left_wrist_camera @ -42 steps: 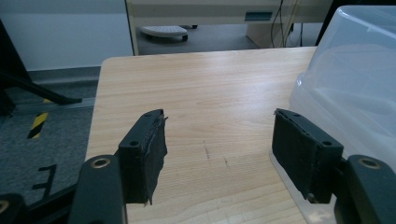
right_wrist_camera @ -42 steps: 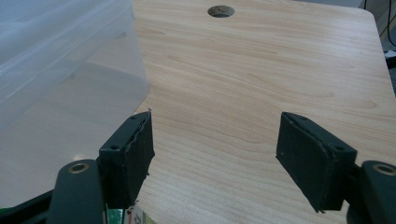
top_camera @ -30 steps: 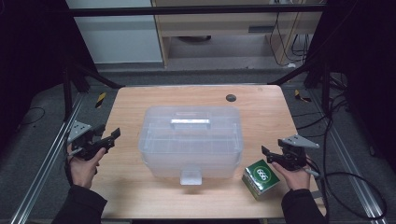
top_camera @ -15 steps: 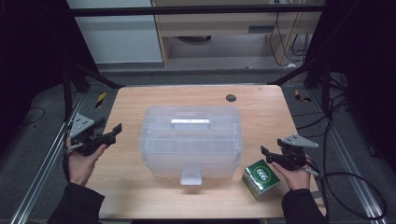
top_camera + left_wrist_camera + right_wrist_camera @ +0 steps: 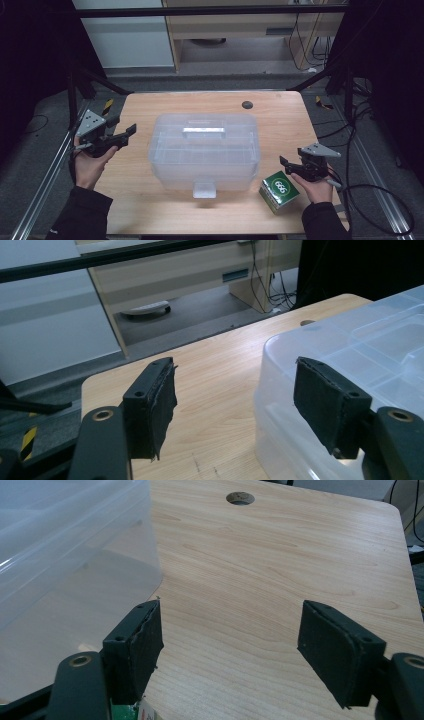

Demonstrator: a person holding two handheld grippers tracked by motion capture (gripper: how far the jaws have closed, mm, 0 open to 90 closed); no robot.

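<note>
Your left gripper (image 5: pixel 120 137) floats above the left side of the tabletop (image 5: pixel 150 210), with its fingers (image 5: pixel 150 405) spread wide and nothing between them. It points toward the big clear box (image 5: pixel 204 150), which sits in the middle of the tabletop with its lid on. I think you hold the gripper there so you can reach the box's left side.

Your right gripper (image 5: pixel 292 167) is at the near right, just past the box's right end. Its fingers (image 5: pixel 137 647) are spread wide too, and they hold nothing; only bare wood shows between them. Right below and beside it sits a small green box (image 5: pixel 279 191) with "666" on its top, near the clear box's near right corner. That gripper seems placed there to pick the green box up, maybe to put it in the clear box.

The clear box has a handle on its lid (image 5: pixel 202 132) and a latch tab (image 5: pixel 204 190) on the near side, facing you, easy to reach.

The tabletop is light wood with a small round hole (image 5: pixel 247 104) at the far side. The room is dark around it, with a grey floor (image 5: pixel 240 75), cables (image 5: pixel 367 145) at the right and a wooden desk (image 5: pixel 235 30) far behind.
</note>
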